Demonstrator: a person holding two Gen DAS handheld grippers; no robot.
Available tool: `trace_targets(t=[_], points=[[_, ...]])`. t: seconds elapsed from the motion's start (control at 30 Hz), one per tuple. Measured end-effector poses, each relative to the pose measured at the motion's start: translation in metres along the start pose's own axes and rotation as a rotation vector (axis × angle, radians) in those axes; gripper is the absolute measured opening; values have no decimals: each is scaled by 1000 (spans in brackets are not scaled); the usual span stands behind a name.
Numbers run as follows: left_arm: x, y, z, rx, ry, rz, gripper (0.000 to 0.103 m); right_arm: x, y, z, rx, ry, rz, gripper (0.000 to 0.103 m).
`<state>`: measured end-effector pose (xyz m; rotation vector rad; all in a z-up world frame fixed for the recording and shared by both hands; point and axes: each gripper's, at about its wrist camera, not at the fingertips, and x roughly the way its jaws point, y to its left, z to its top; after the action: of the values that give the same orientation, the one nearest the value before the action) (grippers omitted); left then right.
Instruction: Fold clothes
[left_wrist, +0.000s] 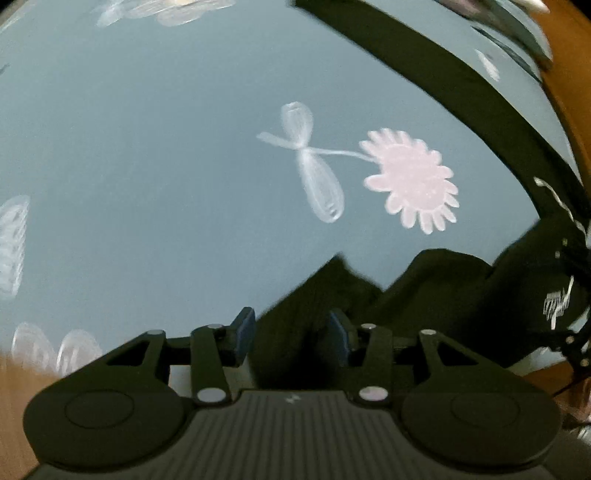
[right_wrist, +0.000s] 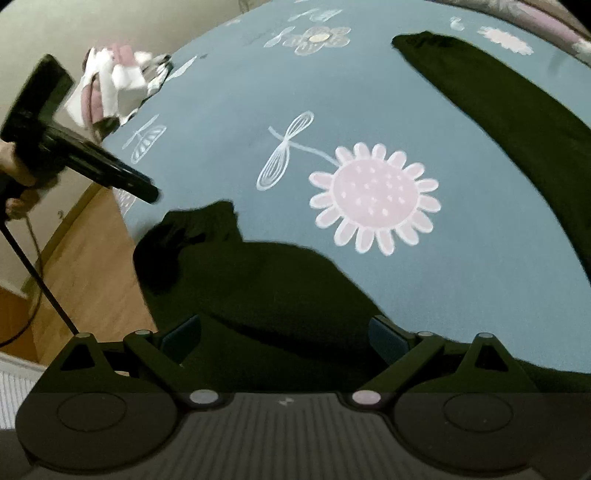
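A dark garment (left_wrist: 424, 288) lies bunched near the front edge of a blue flowered bed sheet (left_wrist: 147, 147). One long sleeve (left_wrist: 424, 62) stretches away across the sheet. My left gripper (left_wrist: 291, 332) is partly open, and the garment's crumpled edge shows in the gap between its blue pads (left_wrist: 243, 332). In the right wrist view the left gripper (right_wrist: 149, 192) hovers left of the garment (right_wrist: 258, 288), held by a hand (right_wrist: 14, 166), with no cloth hanging from it. My right gripper (right_wrist: 284, 339) is wide open, low over the garment's body. The sleeve (right_wrist: 498, 110) runs toward the far right.
The bed sheet (right_wrist: 221, 92) ends at the left over a wooden floor (right_wrist: 92, 258). A heap of white and pink clothes (right_wrist: 118, 81) sits at the bed's far left corner. A black cable (right_wrist: 37, 273) hangs from the left gripper. A pink flower print (right_wrist: 373, 195) marks mid-sheet.
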<state>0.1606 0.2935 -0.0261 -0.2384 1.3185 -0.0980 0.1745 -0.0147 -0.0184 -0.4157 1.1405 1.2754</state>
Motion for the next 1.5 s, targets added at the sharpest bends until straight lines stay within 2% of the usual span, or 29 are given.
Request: trace_targets(t=[0.13,0.23,0.4,0.47,0.57,0.6,0.63,0.67,0.7,0.73,0.77,1.17,1.37,1.5], points=[[37,-21,16,209,-21,-67,42,0,-4,2,17,-10,-5,99],[59,-27,17,331,-4,-82,42,2,-8,0,19,-6,-10,99],[73,-27,10,454,18,-82,42,8,-12,-5,32,17,-28,99],[74,-34,7,502,19,-54,42,10,-11,-5,35,14,-29,99],[78,-53,-2,606,35,25,47,8,-9,0,30,-1,-33,99],[79,-60,-5,647,45,49,47,7,-9,1,28,-6,-35,99],[80,-64,-7,663,52,64,42,7,-8,3,26,-10,-36,99],[79,-66,-7,650,56,63,35,6,-7,4,24,-15,-38,99],[76,-66,-6,628,62,54,22,6,-7,6,23,-20,-40,99],[74,-65,-6,606,68,44,20,4,-8,6,22,-23,-46,99],[71,-64,-5,582,70,37,19,3,-10,7,21,-26,-53,99],[-13,3,17,112,-156,132,19,-12,-37,-6,80,-3,-147,99],[-16,22,13,19,-162,171,19,-14,-39,-8,92,-6,-160,99],[-22,31,1,-62,-171,172,19,-15,-40,-11,97,-3,-169,99]])
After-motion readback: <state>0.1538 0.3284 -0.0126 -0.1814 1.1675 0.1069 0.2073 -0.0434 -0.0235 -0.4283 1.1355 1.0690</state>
